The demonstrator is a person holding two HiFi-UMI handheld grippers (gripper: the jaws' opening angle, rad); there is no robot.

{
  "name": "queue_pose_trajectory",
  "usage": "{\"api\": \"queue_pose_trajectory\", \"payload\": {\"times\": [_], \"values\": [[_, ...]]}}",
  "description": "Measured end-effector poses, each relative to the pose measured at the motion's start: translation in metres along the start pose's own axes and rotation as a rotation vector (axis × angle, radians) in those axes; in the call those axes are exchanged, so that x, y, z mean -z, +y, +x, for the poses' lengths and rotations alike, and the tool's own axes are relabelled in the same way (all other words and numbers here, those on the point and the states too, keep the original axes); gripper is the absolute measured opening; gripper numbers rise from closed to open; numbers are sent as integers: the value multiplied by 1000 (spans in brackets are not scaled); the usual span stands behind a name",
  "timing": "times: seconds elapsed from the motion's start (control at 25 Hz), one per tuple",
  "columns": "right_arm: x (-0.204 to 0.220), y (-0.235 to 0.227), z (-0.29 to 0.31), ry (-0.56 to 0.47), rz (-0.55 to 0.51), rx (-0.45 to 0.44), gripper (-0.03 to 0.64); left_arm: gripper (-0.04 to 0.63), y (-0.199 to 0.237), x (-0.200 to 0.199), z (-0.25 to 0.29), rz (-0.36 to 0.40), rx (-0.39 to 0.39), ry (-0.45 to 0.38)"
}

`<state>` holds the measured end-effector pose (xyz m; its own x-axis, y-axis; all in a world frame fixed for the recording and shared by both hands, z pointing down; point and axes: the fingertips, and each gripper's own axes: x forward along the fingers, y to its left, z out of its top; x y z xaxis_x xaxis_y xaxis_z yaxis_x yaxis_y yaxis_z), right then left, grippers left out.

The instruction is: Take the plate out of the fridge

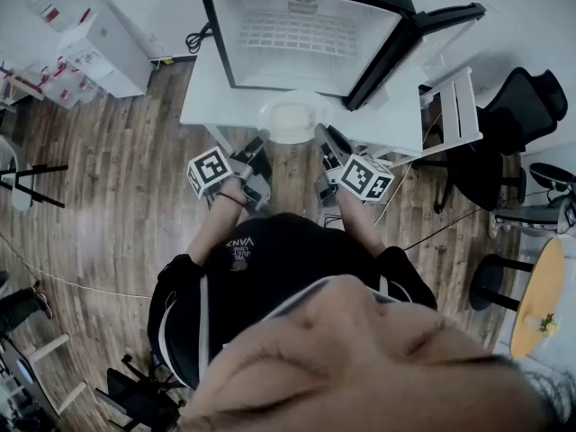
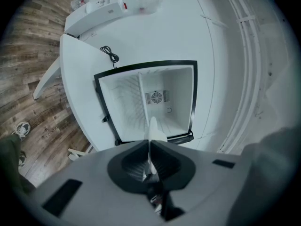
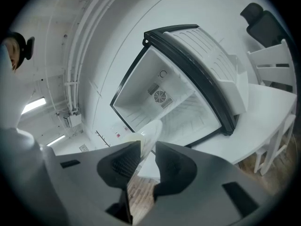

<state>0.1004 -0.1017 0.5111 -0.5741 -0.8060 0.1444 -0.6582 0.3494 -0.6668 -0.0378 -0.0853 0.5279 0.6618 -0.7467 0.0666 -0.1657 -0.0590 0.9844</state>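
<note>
Plate (image 1: 292,121) rim clamped in left tool (image 1: 262,148), right tool (image 1: 322,140), outside open fridge (image 1: 306,36)

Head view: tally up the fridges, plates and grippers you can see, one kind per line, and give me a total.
fridge: 1
plate: 1
grippers: 2 (left gripper, right gripper)
Total: 4
</note>
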Motion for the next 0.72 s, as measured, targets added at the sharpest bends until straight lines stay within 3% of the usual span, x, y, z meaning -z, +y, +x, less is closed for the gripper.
{"api": "queue_pose_trajectory", "payload": {"times": [0.72], "values": [[21, 1, -24, 29, 25, -23, 104, 28, 5, 26, -23, -2, -32, -26]]}}
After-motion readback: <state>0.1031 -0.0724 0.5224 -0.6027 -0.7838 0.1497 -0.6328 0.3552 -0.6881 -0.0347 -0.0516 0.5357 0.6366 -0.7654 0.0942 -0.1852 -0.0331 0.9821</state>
